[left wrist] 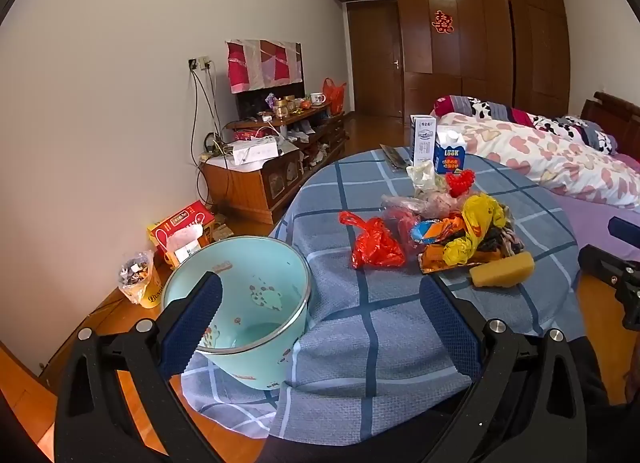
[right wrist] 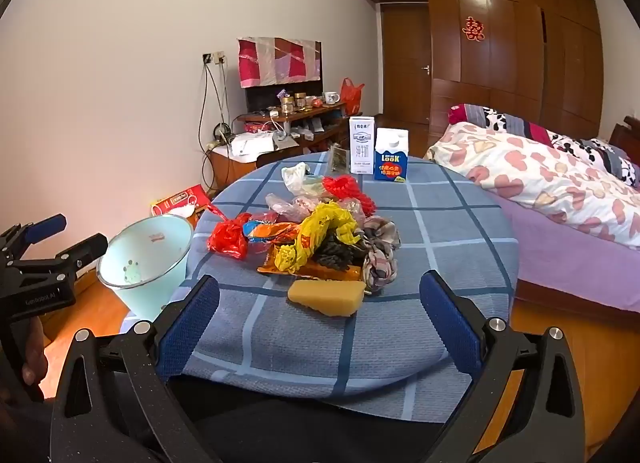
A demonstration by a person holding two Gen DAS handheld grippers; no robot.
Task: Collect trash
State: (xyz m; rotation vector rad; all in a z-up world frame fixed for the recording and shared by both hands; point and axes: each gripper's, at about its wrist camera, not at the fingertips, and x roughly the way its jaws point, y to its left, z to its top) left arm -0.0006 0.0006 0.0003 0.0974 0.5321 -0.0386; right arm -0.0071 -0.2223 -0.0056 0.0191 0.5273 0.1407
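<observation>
A pile of trash lies on the round table with the blue checked cloth (right wrist: 440,223): a red plastic bag (left wrist: 374,245) (right wrist: 228,239), a yellow bag (left wrist: 476,231) (right wrist: 320,235), orange wrappers (right wrist: 272,233) and a yellow sponge block (left wrist: 502,273) (right wrist: 326,297). A mint green bin (left wrist: 244,303) (right wrist: 148,259) stands on the floor at the table's left edge. My left gripper (left wrist: 320,327) is open and empty, its left finger over the bin's rim. My right gripper (right wrist: 320,327) is open and empty, just short of the sponge block.
Two milk cartons (right wrist: 378,151) stand at the table's far side. A checked cloth (right wrist: 380,251) lies beside the pile. A bed (right wrist: 560,191) is on the right. A cluttered TV cabinet (left wrist: 272,159) and a red box (left wrist: 182,231) stand along the left wall.
</observation>
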